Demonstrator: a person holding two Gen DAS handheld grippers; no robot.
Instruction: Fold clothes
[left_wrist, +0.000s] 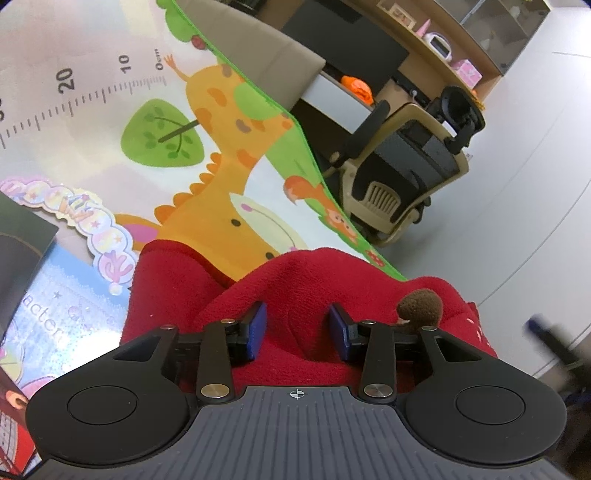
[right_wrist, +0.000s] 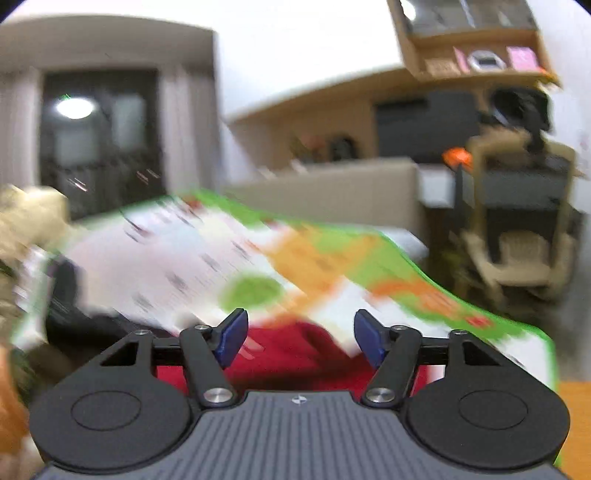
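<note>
Both hand-held grippers, left (left_wrist: 298, 328) and right (right_wrist: 300, 338), hover open-jawed over the red fleece (left_wrist: 295, 284), probably lining up a grab.

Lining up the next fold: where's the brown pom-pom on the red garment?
Left wrist view: the brown pom-pom sits on the red garment, just right of the open left gripper, near the play mat's green edge.

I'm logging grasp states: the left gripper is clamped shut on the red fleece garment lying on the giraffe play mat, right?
Not quite. In the left wrist view, the left gripper is open, its blue pads spread over a raised fold of the red fleece garment, which does lie on the giraffe play mat.
</note>
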